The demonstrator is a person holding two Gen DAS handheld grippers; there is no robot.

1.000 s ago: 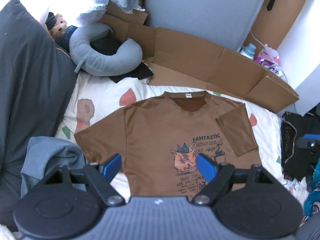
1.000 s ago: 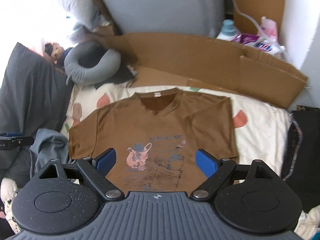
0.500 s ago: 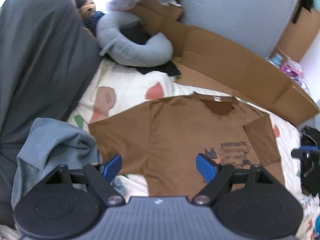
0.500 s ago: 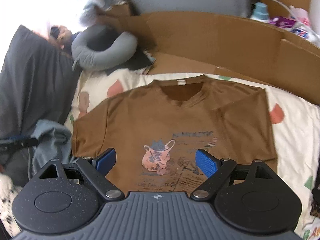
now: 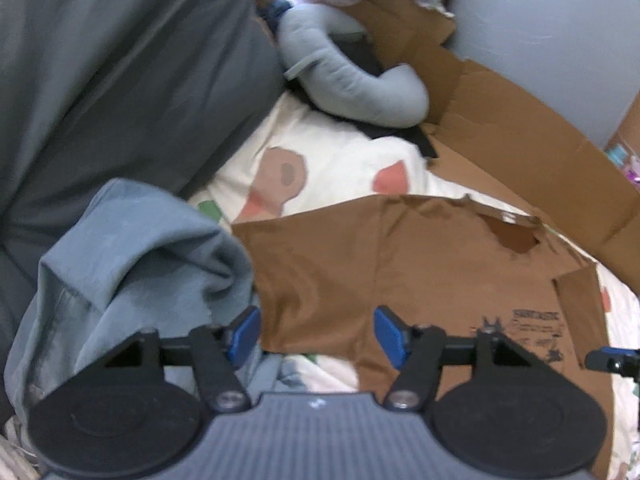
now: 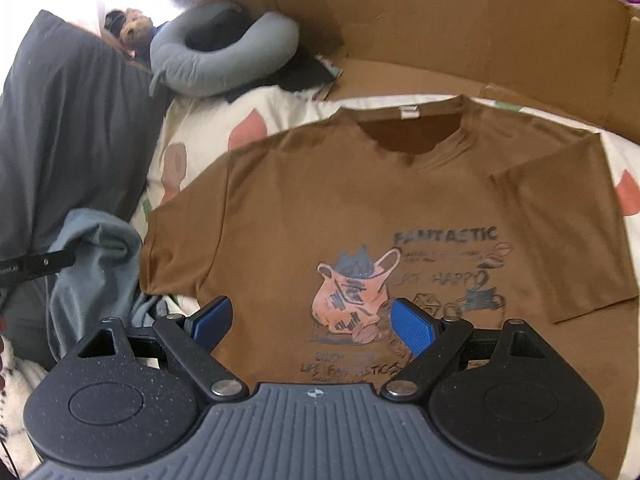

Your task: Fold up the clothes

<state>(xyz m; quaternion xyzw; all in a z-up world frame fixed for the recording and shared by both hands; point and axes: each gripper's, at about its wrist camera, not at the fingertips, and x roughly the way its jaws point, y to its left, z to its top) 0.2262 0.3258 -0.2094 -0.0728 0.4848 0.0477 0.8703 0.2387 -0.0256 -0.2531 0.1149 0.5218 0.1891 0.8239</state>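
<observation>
The work surface was a bed with a cream patterned sheet (image 6: 200, 136), bounded at the far side by flattened cardboard (image 6: 460, 36) and a grey wall (image 5: 552, 44). Against the frames of 1 second before, both wrist views sat lower and closer: the brown T-shirt (image 6: 320, 208) filled far more of each picture, and the left view had swung over toward the shirt's left sleeve and the grey pile.

From left to right: a dark grey duvet (image 5: 120, 80) rose along the left edge; a crumpled blue-grey garment (image 5: 132, 256) lay just beside the sleeve's edge; a grey neck pillow (image 6: 224, 56) sat at the head end. The T-shirt lay flat, print up, collar toward the cardboard, its right sleeve already folded in over the body. Open sheet showed beyond the left sleeve and past the right edge of the shirt.

The left gripper (image 5: 316, 336) had just been closing and its jaws stood part open, the sleeve's lower hem showing in the gap between them; no pad could be seen pressing the cloth. The right gripper (image 6: 312, 326) was spread wide over the lower front of the shirt beside the printed cat, holding nothing; whether its tips touched the fabric could not be told.
</observation>
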